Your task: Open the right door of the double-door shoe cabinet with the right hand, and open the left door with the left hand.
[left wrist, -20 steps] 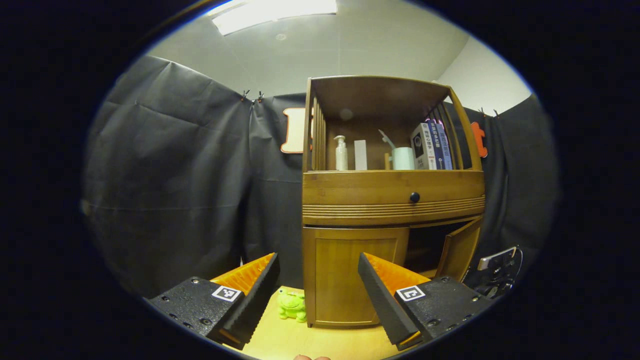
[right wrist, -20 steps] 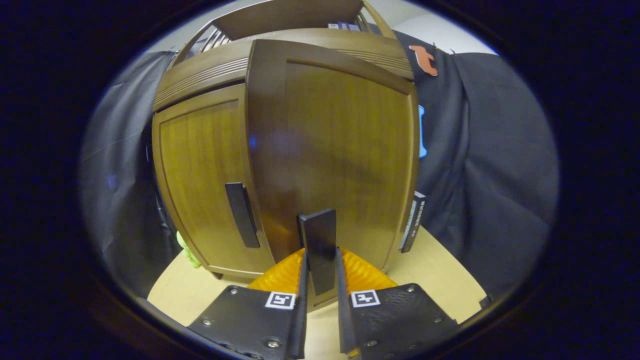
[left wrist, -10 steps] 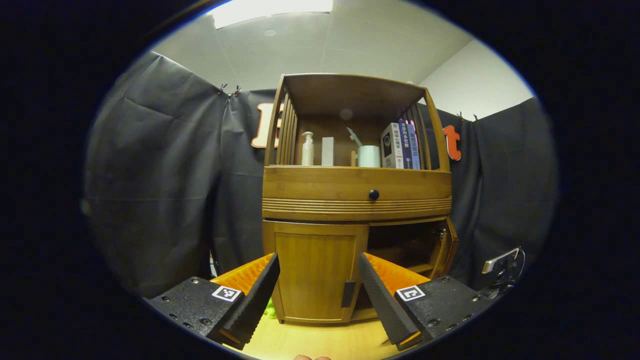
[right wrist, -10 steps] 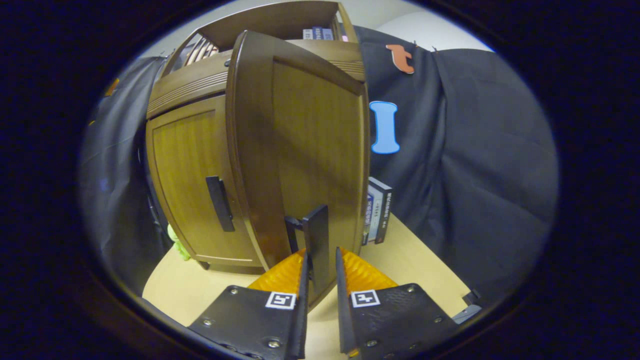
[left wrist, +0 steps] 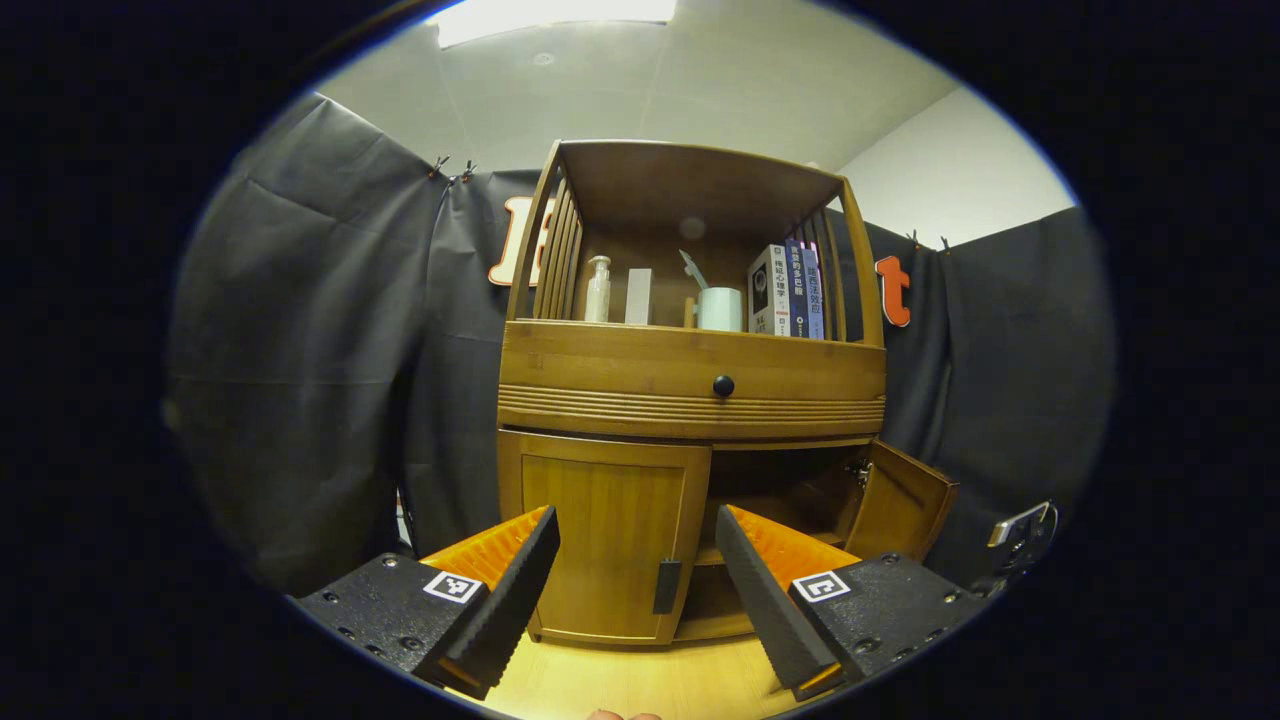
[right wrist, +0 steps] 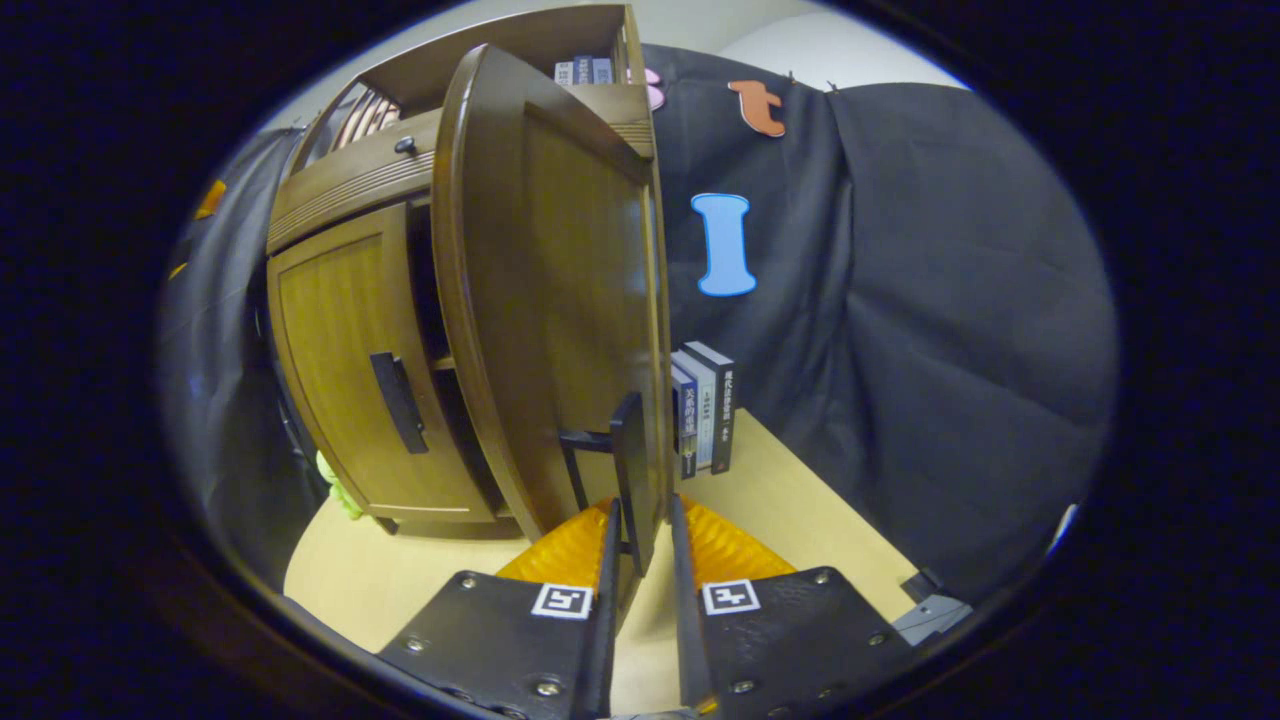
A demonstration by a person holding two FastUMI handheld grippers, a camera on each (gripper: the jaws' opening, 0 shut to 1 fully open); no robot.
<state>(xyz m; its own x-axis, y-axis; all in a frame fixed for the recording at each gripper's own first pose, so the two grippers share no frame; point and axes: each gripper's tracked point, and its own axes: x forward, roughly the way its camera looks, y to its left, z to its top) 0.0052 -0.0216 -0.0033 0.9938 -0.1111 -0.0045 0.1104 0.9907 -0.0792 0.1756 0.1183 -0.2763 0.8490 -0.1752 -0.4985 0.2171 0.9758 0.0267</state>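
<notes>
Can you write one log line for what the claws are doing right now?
right claw: shut on right door handle | right door: swung open | left claw: open, short of left door | left door: closed

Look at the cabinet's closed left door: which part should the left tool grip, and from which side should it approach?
Grip the dark vertical handle low on the left door, near its inner edge. It is a narrow upright bar standing off the panel, so the left tool, now open and short of it, should probably come straight from the front, one finger on each side.
</notes>
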